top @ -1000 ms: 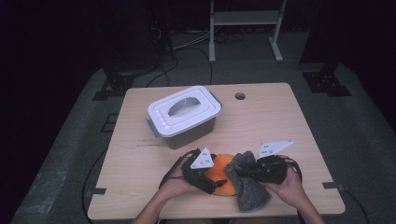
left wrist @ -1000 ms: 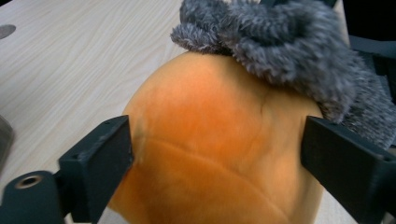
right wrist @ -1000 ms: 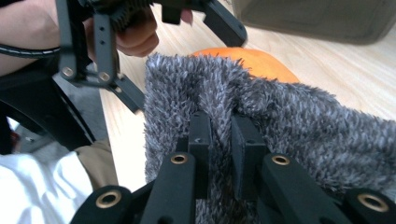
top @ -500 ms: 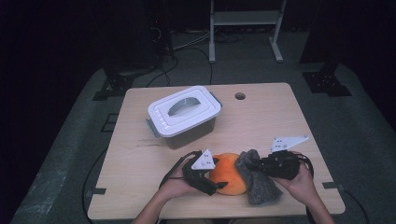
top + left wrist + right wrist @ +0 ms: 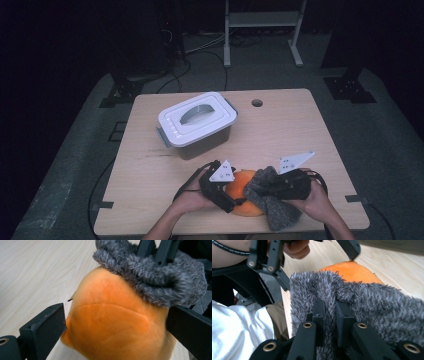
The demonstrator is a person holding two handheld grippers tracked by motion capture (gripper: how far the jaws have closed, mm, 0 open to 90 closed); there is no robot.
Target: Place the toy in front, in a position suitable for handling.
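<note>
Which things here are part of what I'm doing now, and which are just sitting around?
In the job:
- orange plush, between the left gripper fingers, whose jaws have just been opening
- grey fuzzy cloth, pinched by the right gripper

Lying about:
- lidded white box
- wooden table

High view overhead facing forward-down, gripper views close — sharing orange plush.

Place: a dark recording lab or studio
Table: lone wooden table on grey carpet
Surroundings: black stand feet, cables on the floor, white metal frame beyond the table's far edge
</note>
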